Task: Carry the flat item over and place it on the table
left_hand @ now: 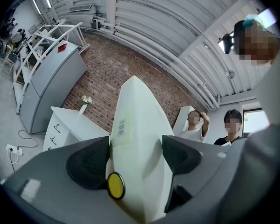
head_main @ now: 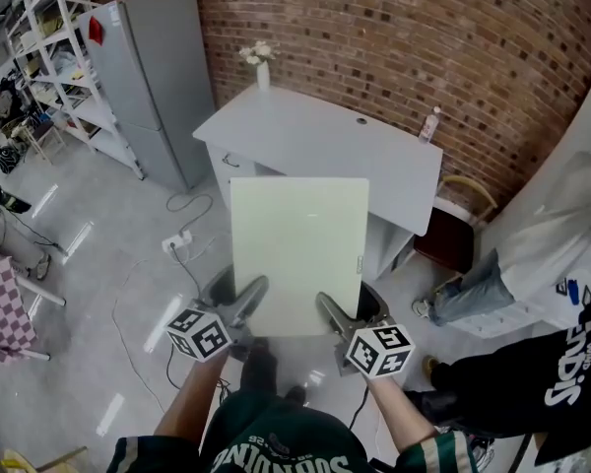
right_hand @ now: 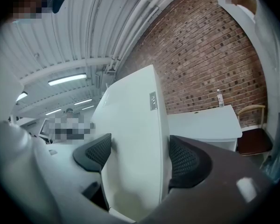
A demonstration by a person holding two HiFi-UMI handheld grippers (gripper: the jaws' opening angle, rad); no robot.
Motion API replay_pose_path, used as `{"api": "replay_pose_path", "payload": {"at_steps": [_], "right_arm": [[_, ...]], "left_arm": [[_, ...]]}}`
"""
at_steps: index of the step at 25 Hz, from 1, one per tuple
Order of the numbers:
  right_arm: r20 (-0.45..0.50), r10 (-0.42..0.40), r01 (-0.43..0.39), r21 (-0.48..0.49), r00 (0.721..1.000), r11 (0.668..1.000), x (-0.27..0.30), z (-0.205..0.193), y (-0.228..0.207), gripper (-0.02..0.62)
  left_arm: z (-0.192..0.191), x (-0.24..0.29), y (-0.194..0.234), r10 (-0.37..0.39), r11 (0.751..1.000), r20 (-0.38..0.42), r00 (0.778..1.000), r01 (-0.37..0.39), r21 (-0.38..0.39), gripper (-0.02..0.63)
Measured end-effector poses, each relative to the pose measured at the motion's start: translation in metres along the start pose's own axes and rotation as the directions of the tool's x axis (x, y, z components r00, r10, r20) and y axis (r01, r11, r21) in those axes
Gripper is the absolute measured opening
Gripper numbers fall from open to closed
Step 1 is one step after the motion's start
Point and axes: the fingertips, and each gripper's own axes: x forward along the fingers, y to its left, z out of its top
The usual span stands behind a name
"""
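Observation:
A pale cream flat board [head_main: 297,254] is held in the air in front of me, tilted up, over the floor before a white table [head_main: 305,136]. My left gripper [head_main: 244,308] is shut on the board's near left edge, and my right gripper [head_main: 337,315] is shut on its near right edge. In the left gripper view the board [left_hand: 139,139] stands edge-on between the black pads [left_hand: 91,162], with a barcode label on it. In the right gripper view the board [right_hand: 133,139] fills the gap between the ribbed pads [right_hand: 184,160].
On the white table stand a vase of flowers [head_main: 261,65] and a bottle [head_main: 430,124]. A wooden chair [head_main: 455,227] is right of it, a grey fridge [head_main: 153,77] and shelving [head_main: 49,57] left. People [head_main: 532,264] sit at right. Cables and a power strip [head_main: 177,239] lie on the floor.

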Motion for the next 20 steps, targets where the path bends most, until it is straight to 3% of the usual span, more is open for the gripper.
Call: {"api": "replay_pose_path", "payload": {"at_steps": [20], "right_arm": [[-0.025,-0.039,0.039,0.01,0.999,0.999,0.146,0.05,-0.032,0.38]], "left_arm": [[0.063,0.097,0.114,-0.019,0.999,-0.029,0.999,0.018,-0.034,0.351]]}}
